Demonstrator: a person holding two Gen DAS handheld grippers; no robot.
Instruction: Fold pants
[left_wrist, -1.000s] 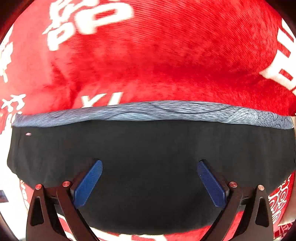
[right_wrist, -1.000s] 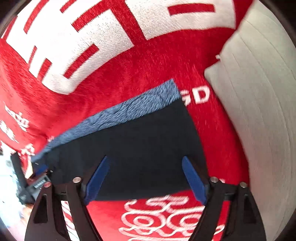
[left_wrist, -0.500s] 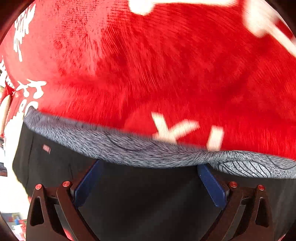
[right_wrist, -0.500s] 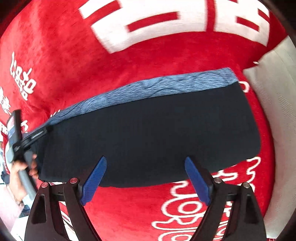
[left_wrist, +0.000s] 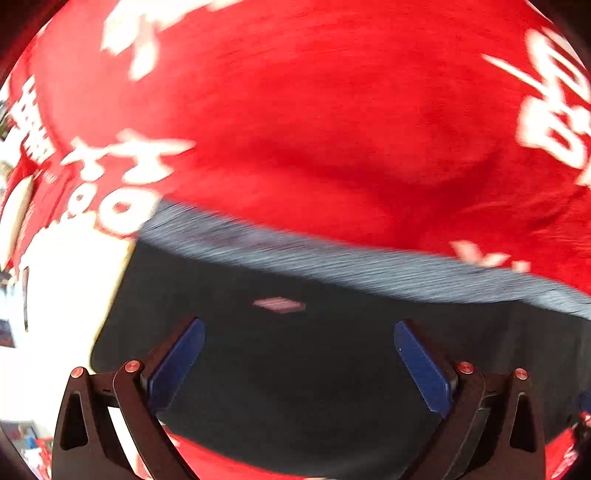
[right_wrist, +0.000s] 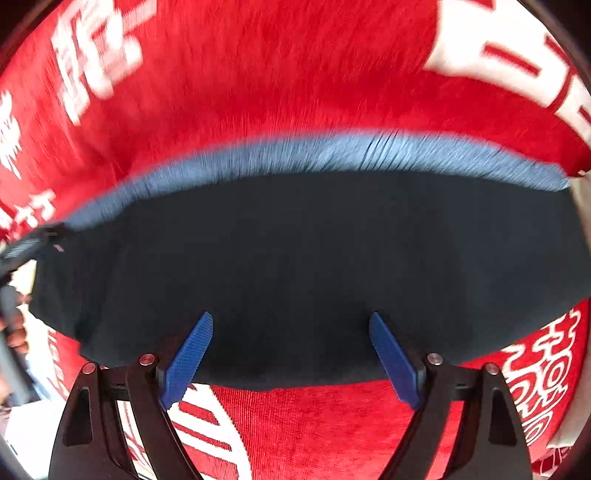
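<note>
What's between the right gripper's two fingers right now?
Only the dark pants, lying flat on the red blanket. The right gripper is open above them, seen in the right wrist view.

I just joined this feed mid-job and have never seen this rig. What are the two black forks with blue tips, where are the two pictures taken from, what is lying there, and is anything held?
No robot arm here: a person holds a two-finger gripper in each hand, and each gripper carries a fisheye camera looking along its fingers. One picture is from the left gripper, the other from the right gripper. The blue parts are the finger pads. Both point down at dark pants with a grey-blue waistband, lying folded on a red blanket with white lettering. A small label shows on the pants. Both grippers are open above the fabric; nothing is held.
</note>
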